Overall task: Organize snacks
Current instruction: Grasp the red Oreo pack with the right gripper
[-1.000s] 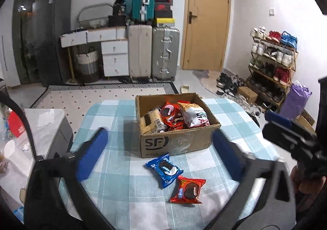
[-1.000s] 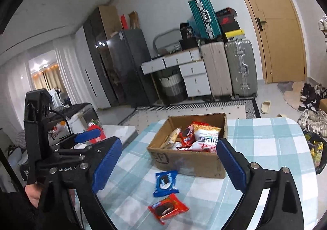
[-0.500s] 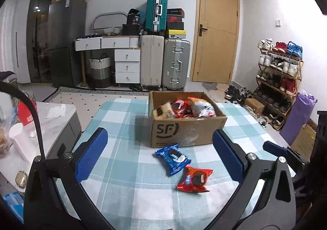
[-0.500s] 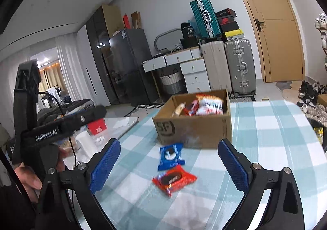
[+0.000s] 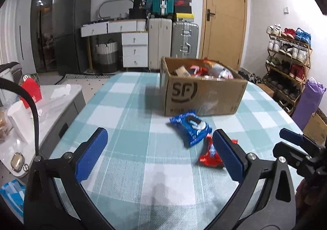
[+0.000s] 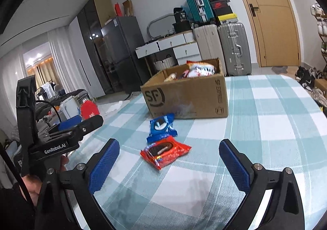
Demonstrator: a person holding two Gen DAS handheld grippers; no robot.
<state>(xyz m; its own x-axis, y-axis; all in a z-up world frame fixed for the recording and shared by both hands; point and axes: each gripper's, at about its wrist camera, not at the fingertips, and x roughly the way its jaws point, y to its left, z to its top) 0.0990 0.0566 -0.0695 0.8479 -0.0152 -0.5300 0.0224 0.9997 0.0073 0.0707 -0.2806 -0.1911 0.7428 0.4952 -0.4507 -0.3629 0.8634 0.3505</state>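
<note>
A blue cookie pack (image 5: 191,127) (image 6: 161,127) and a red cookie pack (image 5: 210,156) (image 6: 165,151) lie on the checked tablecloth (image 5: 132,107) in front of a cardboard box (image 5: 204,95) (image 6: 188,97) that holds several snack bags. My left gripper (image 5: 159,136) hangs open low over the cloth, left of both packs, and its right finger hides part of the red pack. My right gripper (image 6: 169,145) is just short of the red pack; its jaws are opening and nothing lies between them.
A low grey side table (image 5: 61,95) with a white cup (image 5: 19,119) and a red bag (image 5: 31,91) stands left of the table. A shoe rack (image 5: 288,60) and a purple bag (image 5: 308,101) stand on the right. Suitcases and a door are behind.
Both grippers have come down toward the table, so the box and the two packs look bigger and closer. The right jaws stand slightly wider.
</note>
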